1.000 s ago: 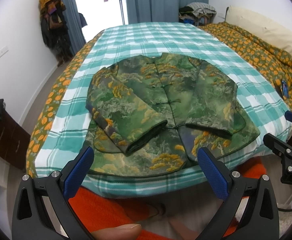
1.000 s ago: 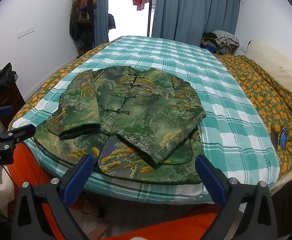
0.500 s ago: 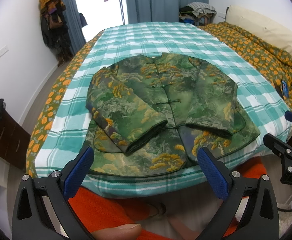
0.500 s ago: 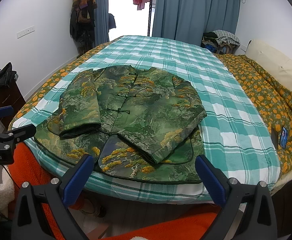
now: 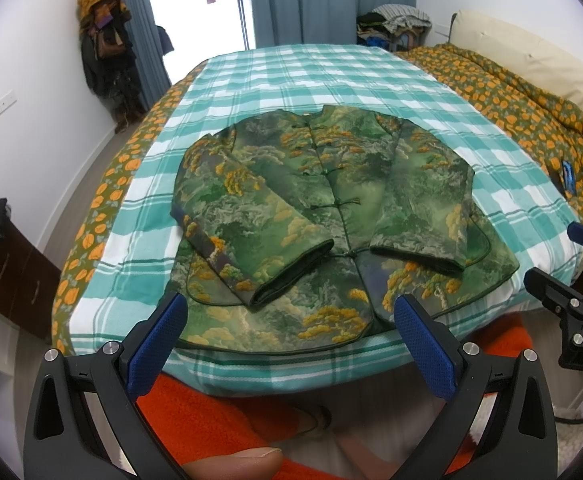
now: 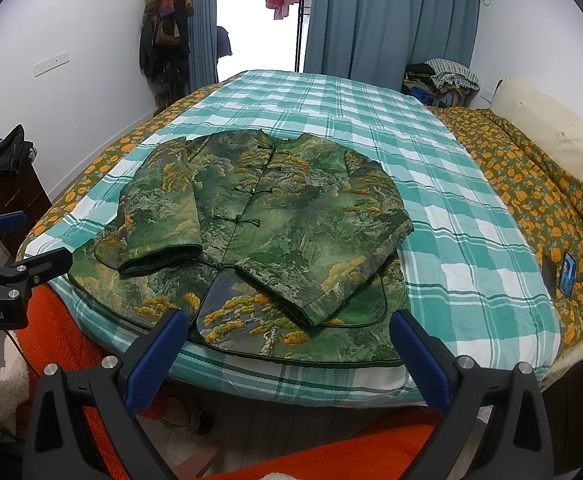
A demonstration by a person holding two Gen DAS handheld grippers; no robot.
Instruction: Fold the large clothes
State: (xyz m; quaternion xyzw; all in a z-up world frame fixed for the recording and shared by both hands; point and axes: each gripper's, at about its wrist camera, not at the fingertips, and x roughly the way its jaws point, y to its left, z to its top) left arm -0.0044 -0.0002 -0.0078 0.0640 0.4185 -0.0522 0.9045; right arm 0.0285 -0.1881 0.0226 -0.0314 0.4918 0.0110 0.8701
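A green and yellow patterned jacket (image 5: 323,216) lies front up on the checked bedspread (image 5: 331,76), both sleeves folded in over the chest, hem near the bed's front edge. It also shows in the right wrist view (image 6: 275,232). My left gripper (image 5: 291,320) is open and empty, held just short of the hem. My right gripper (image 6: 287,336) is open and empty, also in front of the hem, toward its right half. Each gripper shows at the edge of the other's view.
An orange-flowered quilt (image 6: 531,184) and a cream pillow (image 6: 551,128) lie on the bed's right side, with a phone (image 6: 566,273) on the quilt. A dark cabinet (image 5: 7,264) stands at the left. Curtains and hanging clothes are at the back. An orange garment (image 6: 63,344) is below.
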